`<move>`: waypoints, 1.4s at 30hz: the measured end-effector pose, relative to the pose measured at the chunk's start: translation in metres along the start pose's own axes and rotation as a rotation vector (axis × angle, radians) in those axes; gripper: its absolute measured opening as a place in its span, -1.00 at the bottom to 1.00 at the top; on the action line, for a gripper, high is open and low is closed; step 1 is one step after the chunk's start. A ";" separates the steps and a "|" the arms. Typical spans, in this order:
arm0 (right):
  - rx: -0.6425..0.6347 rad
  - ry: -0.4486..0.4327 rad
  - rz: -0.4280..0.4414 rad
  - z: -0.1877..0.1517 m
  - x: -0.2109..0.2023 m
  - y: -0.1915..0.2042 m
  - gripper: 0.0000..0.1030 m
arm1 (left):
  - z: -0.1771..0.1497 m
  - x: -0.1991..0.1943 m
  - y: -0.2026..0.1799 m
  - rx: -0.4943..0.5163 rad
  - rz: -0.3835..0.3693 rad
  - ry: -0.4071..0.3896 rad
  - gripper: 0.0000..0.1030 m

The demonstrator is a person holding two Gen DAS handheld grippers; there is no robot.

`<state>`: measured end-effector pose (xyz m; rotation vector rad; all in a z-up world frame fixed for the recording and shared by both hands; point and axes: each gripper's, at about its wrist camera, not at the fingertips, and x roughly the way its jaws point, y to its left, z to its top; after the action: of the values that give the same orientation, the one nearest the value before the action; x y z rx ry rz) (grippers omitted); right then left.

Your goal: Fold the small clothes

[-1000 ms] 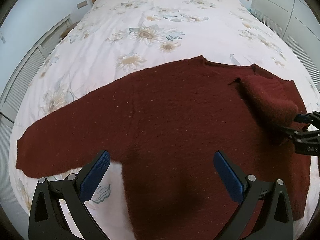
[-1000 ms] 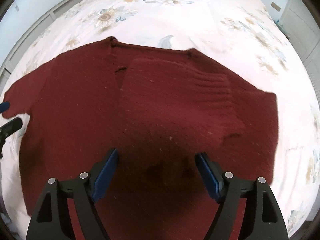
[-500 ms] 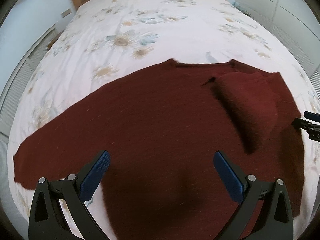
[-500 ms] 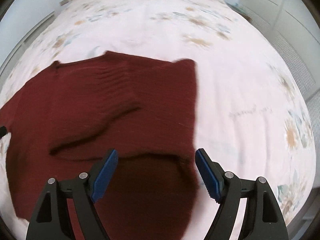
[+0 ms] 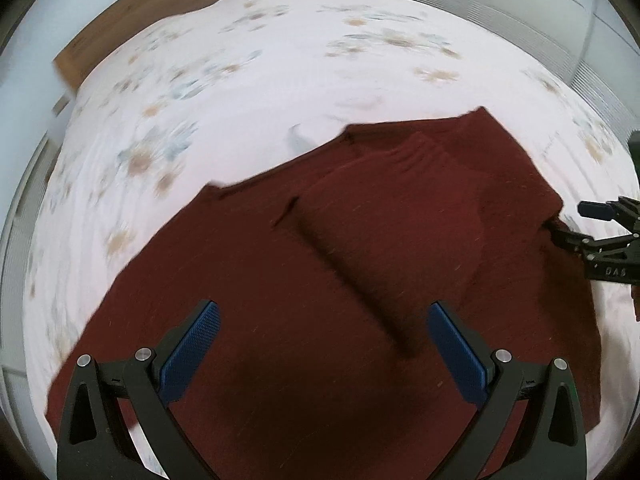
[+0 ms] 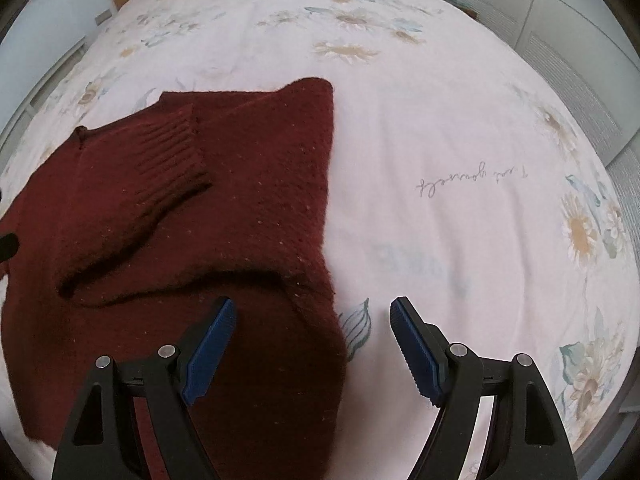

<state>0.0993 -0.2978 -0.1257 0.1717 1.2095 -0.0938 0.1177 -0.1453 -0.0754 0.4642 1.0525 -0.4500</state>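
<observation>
A dark red knit sweater (image 5: 304,288) lies flat on the bed, and it also shows in the right wrist view (image 6: 224,208). Its right sleeve (image 6: 160,172) is folded across the body, with the ribbed cuff near the collar. My left gripper (image 5: 320,344) is open and empty, above the sweater's lower middle. My right gripper (image 6: 312,340) is open and empty, over the sweater's right side edge near the folded shoulder. It also shows at the right edge of the left wrist view (image 5: 600,224). The sweater's left sleeve runs out of view at the lower left.
The bed (image 6: 440,140) has a white flowered cover (image 5: 280,80). A wooden headboard (image 5: 132,12) is at the far end. White wardrobe doors (image 6: 560,20) stand along the right side.
Both grippers swung to the right. The right gripper went from above the folded sleeve to the sweater's right edge. The sleeve stays folded on the body.
</observation>
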 end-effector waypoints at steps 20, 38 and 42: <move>0.018 0.008 0.004 0.001 0.021 -0.016 0.56 | 0.052 0.115 -0.075 0.135 0.033 0.227 0.88; -0.115 -0.022 -0.047 0.019 0.028 0.017 0.51 | 0.046 0.088 0.010 -0.036 0.010 0.132 -0.71; -0.049 -0.030 -0.009 0.028 0.027 0.011 -0.63 | 0.033 0.070 0.041 -0.096 0.025 0.097 -0.71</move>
<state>0.1362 -0.2915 -0.1404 0.1219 1.1818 -0.0739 0.1934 -0.1396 -0.1180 0.4163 1.1553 -0.3561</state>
